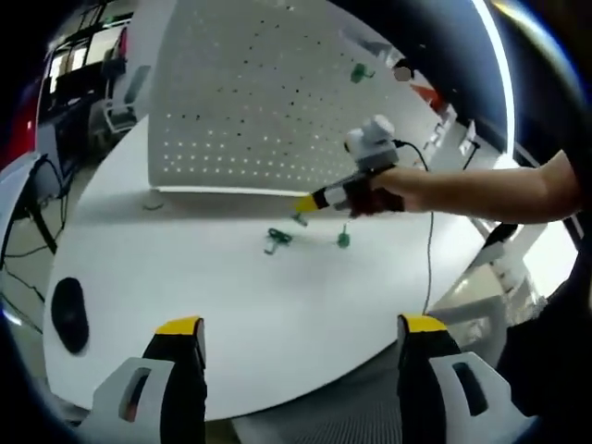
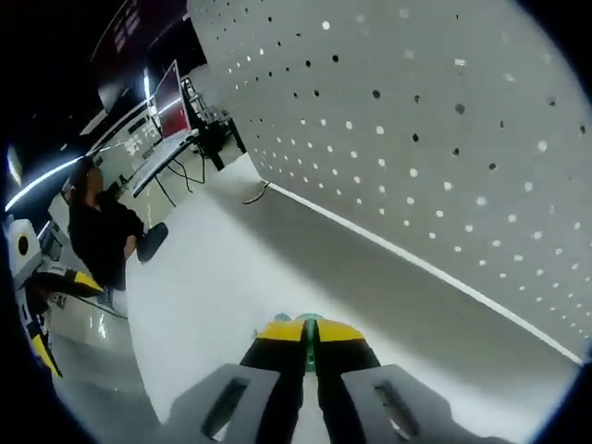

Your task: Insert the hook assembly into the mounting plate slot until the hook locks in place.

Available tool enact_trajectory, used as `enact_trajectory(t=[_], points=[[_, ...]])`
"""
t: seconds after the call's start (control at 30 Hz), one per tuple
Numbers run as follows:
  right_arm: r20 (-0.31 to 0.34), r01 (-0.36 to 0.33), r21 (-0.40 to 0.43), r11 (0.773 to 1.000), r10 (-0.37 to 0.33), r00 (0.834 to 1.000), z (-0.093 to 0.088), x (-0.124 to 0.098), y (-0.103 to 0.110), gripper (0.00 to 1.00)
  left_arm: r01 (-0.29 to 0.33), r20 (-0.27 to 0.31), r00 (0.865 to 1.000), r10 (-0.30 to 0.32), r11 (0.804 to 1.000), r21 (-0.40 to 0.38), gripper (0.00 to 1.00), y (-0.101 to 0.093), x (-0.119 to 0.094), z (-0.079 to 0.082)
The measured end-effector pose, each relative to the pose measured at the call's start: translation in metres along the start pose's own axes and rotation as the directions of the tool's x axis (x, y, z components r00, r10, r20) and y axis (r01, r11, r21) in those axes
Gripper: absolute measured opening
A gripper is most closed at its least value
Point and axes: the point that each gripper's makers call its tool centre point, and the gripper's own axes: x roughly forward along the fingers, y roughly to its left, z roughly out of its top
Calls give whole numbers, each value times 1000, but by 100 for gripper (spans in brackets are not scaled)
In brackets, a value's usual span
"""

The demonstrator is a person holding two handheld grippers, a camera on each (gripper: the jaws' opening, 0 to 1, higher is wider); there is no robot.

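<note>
We saw the right hand-held gripper with its jaws pinched together on a green hook, low over the white tabletop and near the foot of the upright pegboard; our left hand-held gripper hung with jaws apart and empty, well back from two more hooks lying on the tabletop; so little of the held hook showed that we judged it might twist in the pinch, miss its hole, and jam or drop instead of locking.

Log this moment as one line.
right gripper: shut on green hook | left gripper: open | pegboard: upright | two hooks on table
</note>
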Motion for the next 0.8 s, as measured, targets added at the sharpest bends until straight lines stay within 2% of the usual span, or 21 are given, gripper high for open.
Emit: enact_trajectory(t=[0.13, 0.3, 0.47, 0.5, 0.7, 0.77, 0.8], points=[[73, -23, 52, 998, 19, 997, 14, -13, 13, 0, 11, 3, 1000, -11, 1000, 10, 87, -4, -1, 4], [121, -34, 41, 999, 29, 992, 21, -33, 30, 0, 15, 10, 1000, -15, 1000, 23, 87, -7, -2, 9], [217, -69, 63, 996, 54, 975, 35, -58, 50, 0, 13, 28, 1000, -14, 999, 41, 87, -9, -4, 20], [258, -77, 72, 994, 56, 965, 40, -68, 58, 0, 11, 31, 999, -13, 999, 42, 87, -9, -5, 22], [351, -112, 84, 990, 75, 933, 48, -98, 88, 0, 15, 61, 998, -17, 999, 40, 86, -10, -3, 37], [397, -130, 101, 986, 80, 914, 53, -111, 101, 0, 16, 69, 997, -19, 999, 39, 85, -11, -3, 41], [406, -130, 104, 986, 77, 911, 53, -114, 103, 0, 16, 73, 997, -19, 999, 36, 85, -11, -2, 43]])
